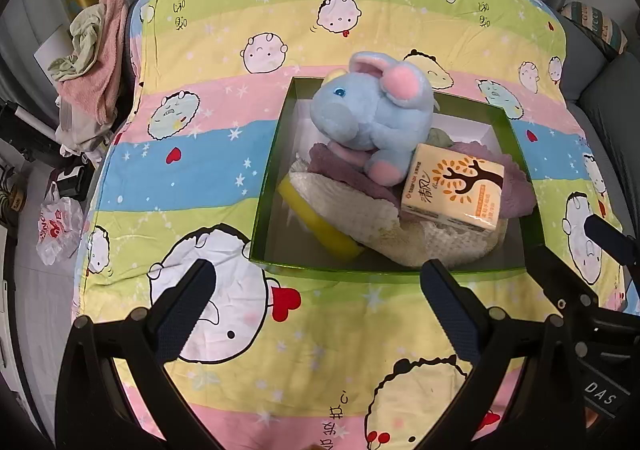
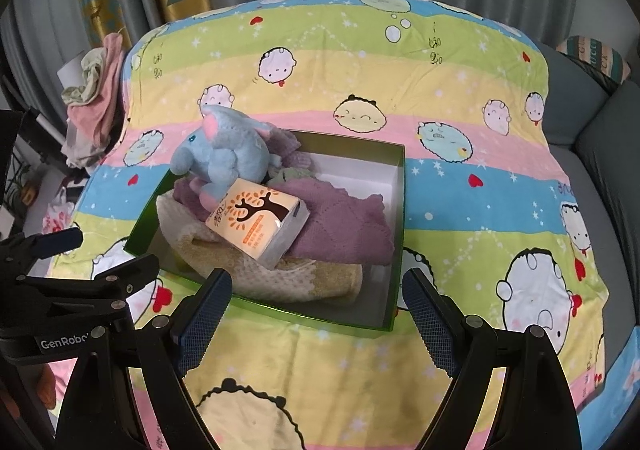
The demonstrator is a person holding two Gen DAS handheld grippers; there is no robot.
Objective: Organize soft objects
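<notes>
A green box (image 1: pixel 266 185) (image 2: pixel 396 250) with a white inside sits on the cartoon bedsheet. In it lie a blue plush elephant (image 1: pixel 372 109) (image 2: pixel 228 153), a tissue pack with a tree print (image 1: pixel 456 185) (image 2: pixel 260 217), a purple knit cloth (image 1: pixel 336 165) (image 2: pixel 340 217), a cream towel (image 1: pixel 360 205) (image 2: pixel 288 278) and a yellow sponge (image 1: pixel 320 226). My left gripper (image 1: pixel 320 282) hangs open just in front of the box's near wall, nothing between its fingers. My right gripper (image 2: pixel 316 290) is open too, at the box's near edge, and shows at the right of the left wrist view.
The striped cartoon sheet (image 1: pixel 320 350) (image 2: pixel 480 169) covers the whole surface. A heap of pink and green clothes (image 1: pixel 92 61) (image 2: pixel 96 89) lies off its left edge, with a plastic bag (image 1: pixel 60 230) below. Grey curtains stand behind; a grey sofa (image 2: pixel 600 137) is at right.
</notes>
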